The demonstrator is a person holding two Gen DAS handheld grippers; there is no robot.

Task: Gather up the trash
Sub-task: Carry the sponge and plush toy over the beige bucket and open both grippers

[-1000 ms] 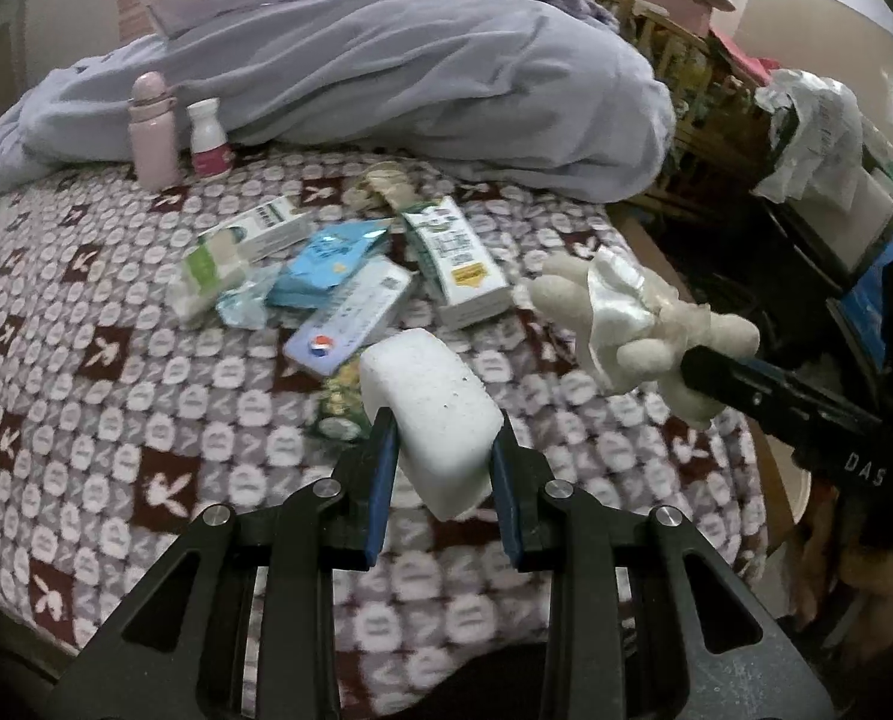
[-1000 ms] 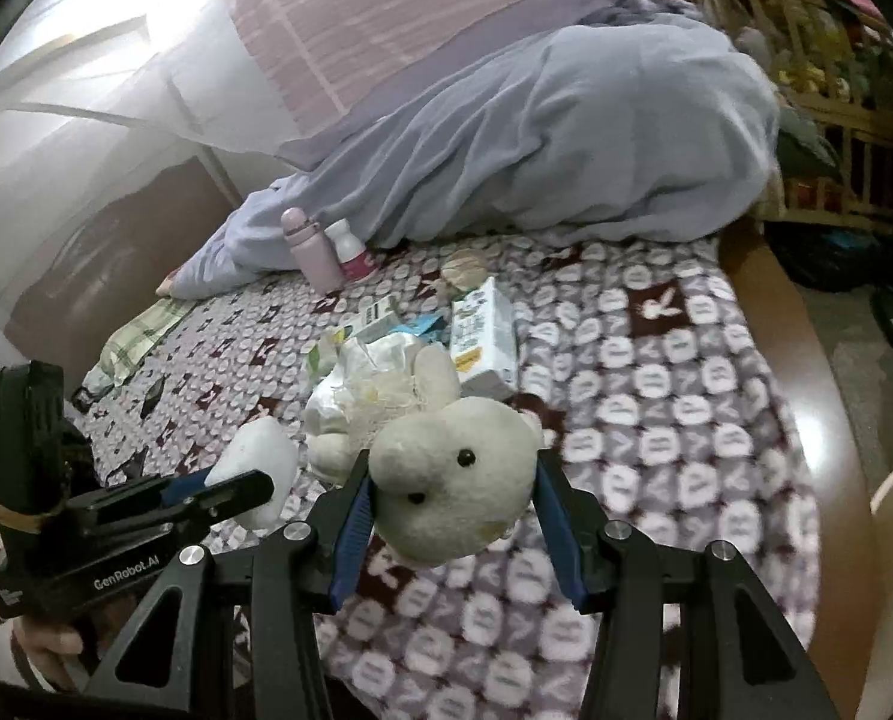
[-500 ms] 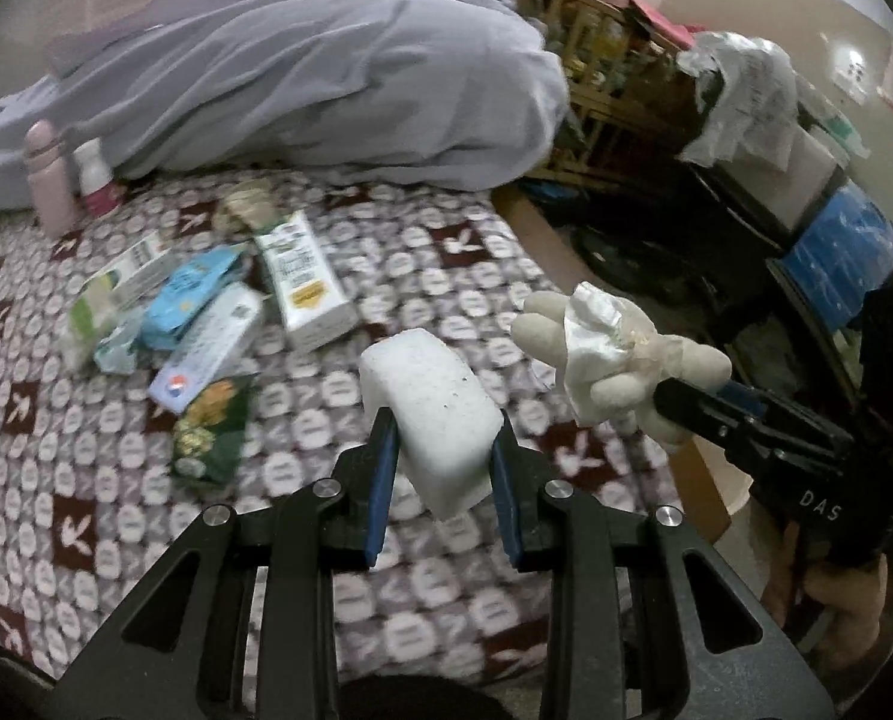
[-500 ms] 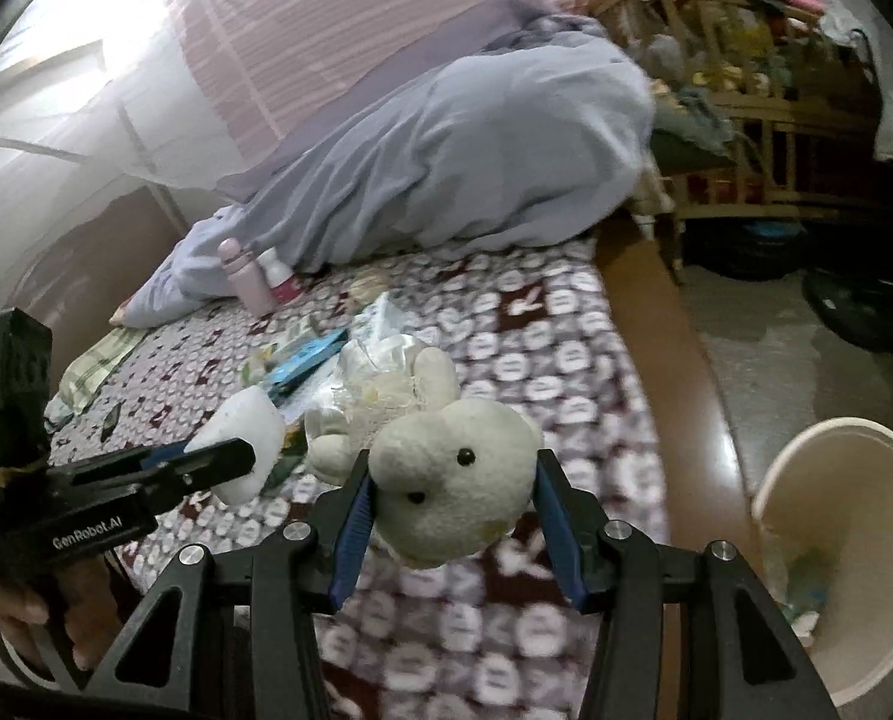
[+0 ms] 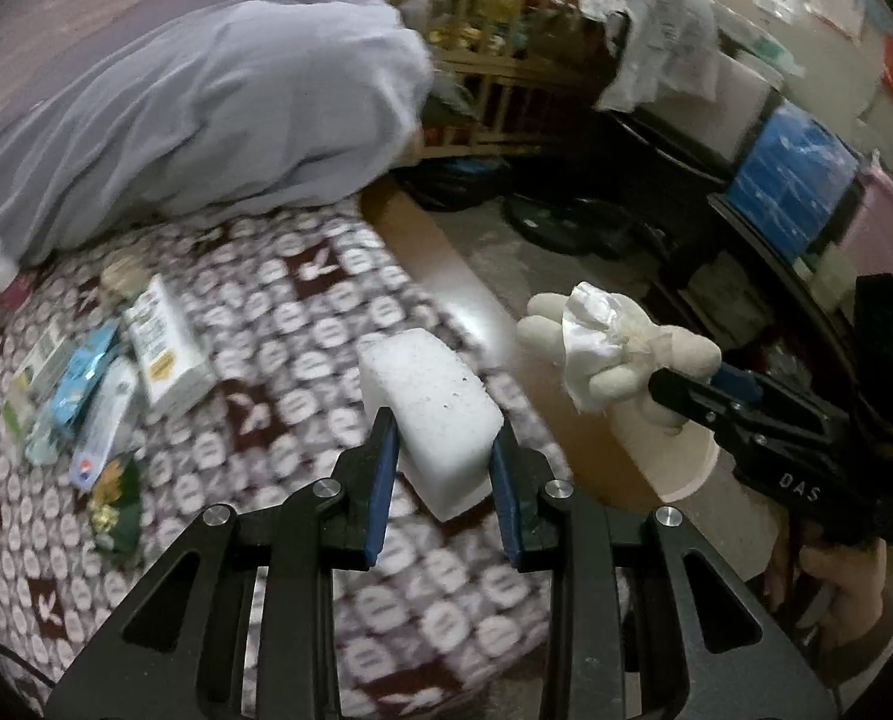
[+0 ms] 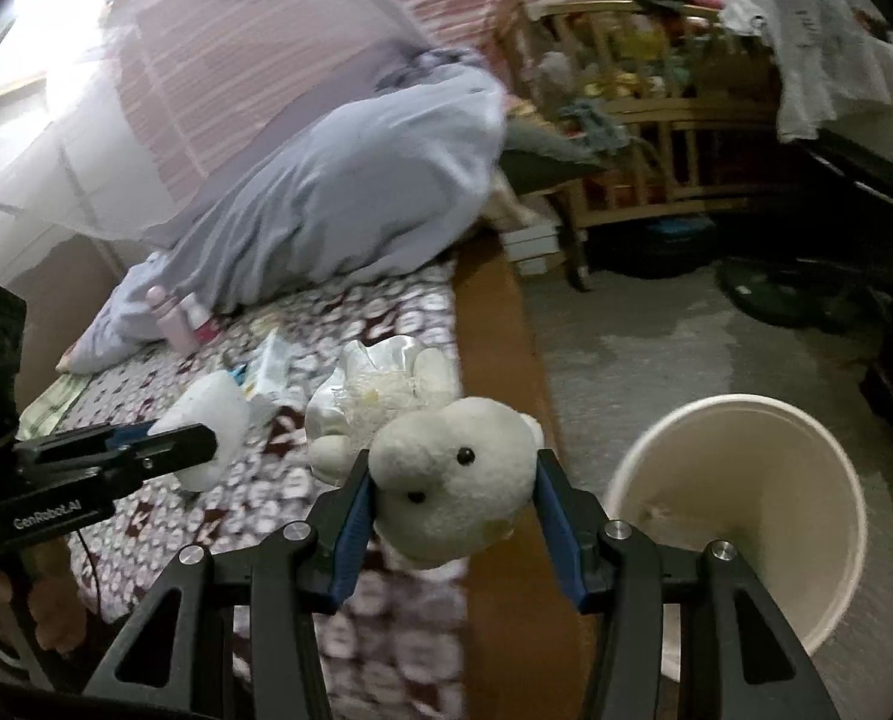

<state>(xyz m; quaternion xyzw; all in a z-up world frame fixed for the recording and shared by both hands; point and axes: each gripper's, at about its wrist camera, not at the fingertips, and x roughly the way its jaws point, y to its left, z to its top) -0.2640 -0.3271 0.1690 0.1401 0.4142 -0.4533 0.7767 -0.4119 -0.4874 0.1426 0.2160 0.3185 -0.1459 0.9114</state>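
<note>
Beside the bin (image 6: 740, 516), the left claw (image 5: 440, 462) grips a foam block (image 5: 428, 402); the right claw (image 6: 455, 516) grips a plush toy (image 6: 452, 474).

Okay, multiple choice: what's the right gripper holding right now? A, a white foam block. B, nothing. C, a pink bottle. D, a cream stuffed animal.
D: the right gripper has its blue pads pressed on the head of the cream stuffed animal, beside the bin.

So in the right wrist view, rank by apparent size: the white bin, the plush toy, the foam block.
1. White bin
2. Plush toy, though nearness to the camera inflates it
3. Foam block
</note>
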